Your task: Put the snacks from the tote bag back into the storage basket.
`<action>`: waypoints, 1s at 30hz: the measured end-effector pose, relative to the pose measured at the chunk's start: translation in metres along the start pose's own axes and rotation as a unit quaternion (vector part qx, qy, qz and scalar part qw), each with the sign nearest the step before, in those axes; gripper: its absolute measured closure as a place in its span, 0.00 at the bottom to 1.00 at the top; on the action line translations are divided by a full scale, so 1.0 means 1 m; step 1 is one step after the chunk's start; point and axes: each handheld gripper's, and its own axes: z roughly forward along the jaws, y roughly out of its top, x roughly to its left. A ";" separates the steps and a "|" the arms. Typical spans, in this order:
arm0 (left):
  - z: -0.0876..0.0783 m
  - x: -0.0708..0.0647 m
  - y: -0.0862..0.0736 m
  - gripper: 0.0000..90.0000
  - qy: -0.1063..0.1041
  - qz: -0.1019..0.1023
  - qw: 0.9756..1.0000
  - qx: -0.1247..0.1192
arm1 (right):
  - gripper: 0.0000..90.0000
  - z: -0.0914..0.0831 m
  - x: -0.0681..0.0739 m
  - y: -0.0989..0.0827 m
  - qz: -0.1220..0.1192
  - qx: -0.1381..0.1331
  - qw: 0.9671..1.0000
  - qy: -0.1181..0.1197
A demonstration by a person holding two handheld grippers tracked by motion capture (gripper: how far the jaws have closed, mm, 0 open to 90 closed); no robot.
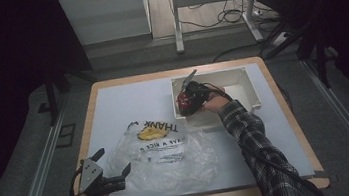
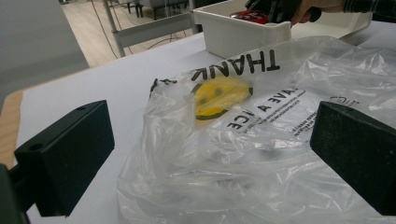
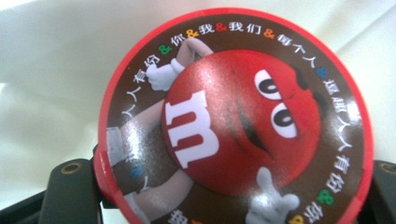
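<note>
Left gripper (image 1: 105, 176) sits at the table's (image 1: 113, 105) near edge, jaws wide, nothing between the pads. Clear bag (image 2: 261, 140) lies flat just ahead of it, its near edge between the jaw tips, not pinched. Beyond the bag, right gripper (image 1: 186, 102) is down inside the white bin's (image 1: 240, 77) left end, clamped on a red candy tub (image 3: 233, 121), one jaw on each side of the lid.

Right claw (image 1: 186, 100) grips red tin (image 1: 183, 105) inside white bin (image 1: 246, 85).
</note>
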 end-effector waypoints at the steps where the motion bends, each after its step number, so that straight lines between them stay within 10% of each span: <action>1: 0.000 0.000 0.000 0.00 0.000 0.000 1.000 0.000 | 0.28 0.000 -0.001 0.000 0.000 0.000 1.000 0.002; 30: 0.001 -0.001 0.000 0.00 -0.002 0.002 1.000 0.003 | 0.10 -0.010 0.001 0.000 0.009 -0.026 1.000 0.003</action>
